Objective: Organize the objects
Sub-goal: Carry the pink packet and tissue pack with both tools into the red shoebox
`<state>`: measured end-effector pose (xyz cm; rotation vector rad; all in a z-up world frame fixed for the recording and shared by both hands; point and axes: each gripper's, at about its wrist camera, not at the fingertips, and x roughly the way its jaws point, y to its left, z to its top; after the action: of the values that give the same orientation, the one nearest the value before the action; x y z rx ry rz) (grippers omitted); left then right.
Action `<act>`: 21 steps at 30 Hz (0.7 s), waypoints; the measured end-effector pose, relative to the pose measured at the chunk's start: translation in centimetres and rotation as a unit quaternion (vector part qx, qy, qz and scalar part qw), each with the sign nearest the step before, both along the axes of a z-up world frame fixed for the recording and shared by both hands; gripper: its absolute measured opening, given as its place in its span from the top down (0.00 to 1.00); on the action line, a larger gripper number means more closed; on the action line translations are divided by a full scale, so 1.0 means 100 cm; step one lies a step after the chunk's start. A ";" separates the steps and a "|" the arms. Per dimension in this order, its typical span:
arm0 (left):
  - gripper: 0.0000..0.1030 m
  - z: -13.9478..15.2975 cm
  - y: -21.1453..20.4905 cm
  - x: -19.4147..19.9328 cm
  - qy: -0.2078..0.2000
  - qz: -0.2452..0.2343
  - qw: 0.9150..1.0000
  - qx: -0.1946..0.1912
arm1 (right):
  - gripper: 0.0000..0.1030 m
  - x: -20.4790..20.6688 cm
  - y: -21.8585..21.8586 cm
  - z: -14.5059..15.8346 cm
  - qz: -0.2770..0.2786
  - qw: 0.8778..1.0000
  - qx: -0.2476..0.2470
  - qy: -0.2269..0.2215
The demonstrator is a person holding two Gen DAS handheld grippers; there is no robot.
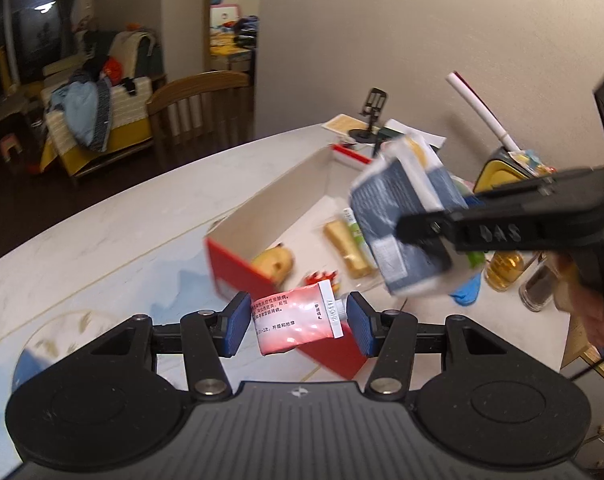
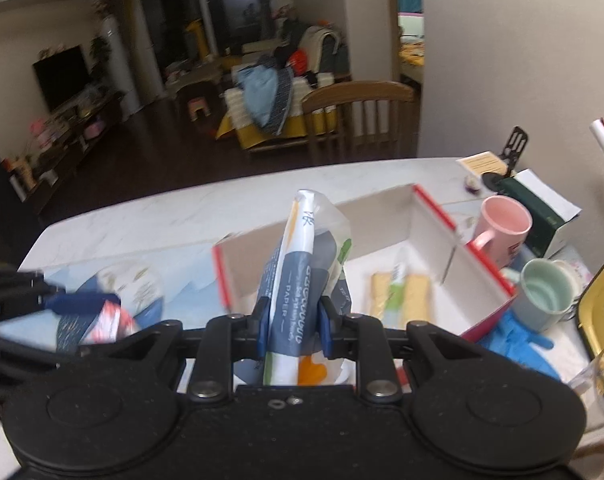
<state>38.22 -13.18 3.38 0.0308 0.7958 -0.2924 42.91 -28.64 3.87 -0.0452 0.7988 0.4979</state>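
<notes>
From my left wrist camera, my left gripper [image 1: 299, 326] is clamped on a pink ointment tube [image 1: 297, 322], held crosswise between the blue pads just above the near corner of the red box [image 1: 237, 270]. The box lies open on the white table [image 1: 101, 232], and inside it I see a yellow toy [image 1: 273, 264], a small red item I cannot identify, and a gold packet [image 1: 348, 250] with a green-and-white tube [image 1: 354, 228] beside it. To the right my right gripper [image 1: 422, 232] reaches in, grasping a blue-and-white tissue pack [image 1: 402, 216] over the box's right side. Past it stand an oil bottle [image 1: 506, 270] and a dark spice jar [image 1: 536, 288].

From my right wrist camera, my right gripper [image 2: 293, 330] pinches the tissue pack [image 2: 302, 280] upright between nearly closed pads, in front of the box's near wall [image 2: 486, 316]. At far left my left gripper [image 2: 81, 304] shows, blurred, with the pink tube [image 2: 115, 320].

I judge both items are in transit to the box; next I must bring each over bare floor inside, lower, and let go without the grippers colliding.

Only the right view shows the pink mug [image 2: 500, 226], the green mug [image 2: 546, 294], the blue glove [image 2: 514, 340] and the television [image 2: 61, 76]; only the left view shows the toy and the bottles.
</notes>
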 end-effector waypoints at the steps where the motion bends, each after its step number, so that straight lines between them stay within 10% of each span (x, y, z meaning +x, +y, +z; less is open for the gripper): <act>1: 0.50 -0.001 -0.006 0.005 0.001 -0.005 1.000 0.001 | 0.77 0.006 -0.003 0.000 -0.007 1.000 -0.001 -0.002; 21: 0.50 -0.048 -0.076 0.096 0.041 -0.044 0.997 0.057 | 0.77 0.111 -0.013 -0.058 -0.062 0.996 -0.020 0.054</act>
<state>47.83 -20.74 -1.42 0.1614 0.8939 -0.3324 54.00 -29.96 -1.92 -0.0050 0.9118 0.3686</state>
